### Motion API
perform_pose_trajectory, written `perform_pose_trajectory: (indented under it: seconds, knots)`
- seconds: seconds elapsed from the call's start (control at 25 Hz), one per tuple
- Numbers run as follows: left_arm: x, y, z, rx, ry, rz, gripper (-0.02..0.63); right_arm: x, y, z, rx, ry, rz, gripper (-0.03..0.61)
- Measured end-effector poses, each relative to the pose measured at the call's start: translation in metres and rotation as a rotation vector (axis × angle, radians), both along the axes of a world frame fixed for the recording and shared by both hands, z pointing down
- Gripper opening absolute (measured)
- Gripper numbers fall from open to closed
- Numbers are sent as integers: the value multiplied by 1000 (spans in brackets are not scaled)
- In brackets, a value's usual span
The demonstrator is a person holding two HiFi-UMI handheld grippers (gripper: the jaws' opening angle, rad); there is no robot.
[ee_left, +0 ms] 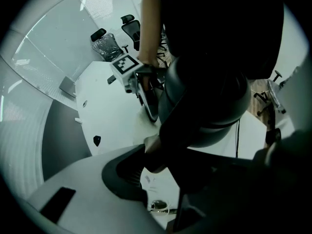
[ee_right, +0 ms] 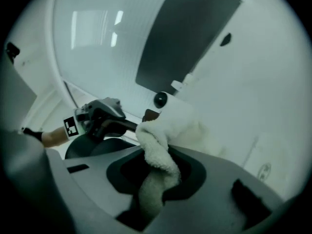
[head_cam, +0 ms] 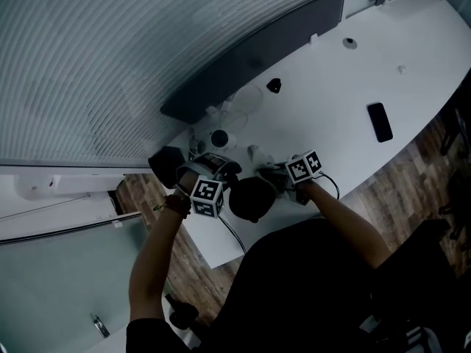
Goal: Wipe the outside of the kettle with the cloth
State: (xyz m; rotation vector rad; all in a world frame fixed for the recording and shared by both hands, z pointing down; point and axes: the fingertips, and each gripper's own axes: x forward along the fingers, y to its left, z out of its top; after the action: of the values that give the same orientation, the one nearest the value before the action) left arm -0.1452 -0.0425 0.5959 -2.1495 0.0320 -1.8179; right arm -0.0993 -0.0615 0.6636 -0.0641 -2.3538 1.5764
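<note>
Reading as fluffy, looped terry on the white cloth (ee_right: 157,155); looking dark and smooth across the kettle (head_cam: 252,199); lying smooth white over the table (head_cam: 331,123); showing wood grain along the floor (head_cam: 416,169).

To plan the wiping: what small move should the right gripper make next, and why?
Probably bring the cloth sideways onto the side of the kettle. The right gripper pinches the cloth, the left gripper holds the kettle by its handle, and the cloth sits beside the kettle; contact is unclear.
</note>
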Motion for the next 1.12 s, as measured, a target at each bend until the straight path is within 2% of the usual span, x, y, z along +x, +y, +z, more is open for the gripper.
perform_pose_trajectory:
  seconds: [0.08,0.16,0.24,0.4,0.52,0.6,0.68,0.8,0.92,1.04,1.12]
  knots:
    - [-2,4,-2,-3,-2,-29,128,7,1,20,-131,6,97,74]
    - [-6,9,-1,-9,-2,-65,129,11,4,22,-193,-11,135,74]
    - [-12,15,0,-18,-3,-108,129,8,7,4,-152,-42,98,74]
    - [-19,23,-1,-24,-42,-176,128,0,10,-65,-39,-153,6,74]
    - [-22,28,0,-38,-131,-168,129,-4,27,-124,59,-234,-83,74]
    - [-25,29,1,-44,-196,-143,127,-7,37,-142,138,-233,-95,74]
    - [-26,32,2,-56,-229,-131,127,-5,35,-128,178,-170,-43,74]
    - [-30,39,2,-85,-236,-147,127,4,22,-80,132,-56,37,74]
    - [-36,60,1,-154,-235,-196,127,13,26,-19,79,70,72,74]
    - [-41,87,1,-245,-216,-319,127,22,36,20,-42,109,129,74]
    - [-43,102,1,-283,-214,-455,129,24,38,19,-87,94,162,74]
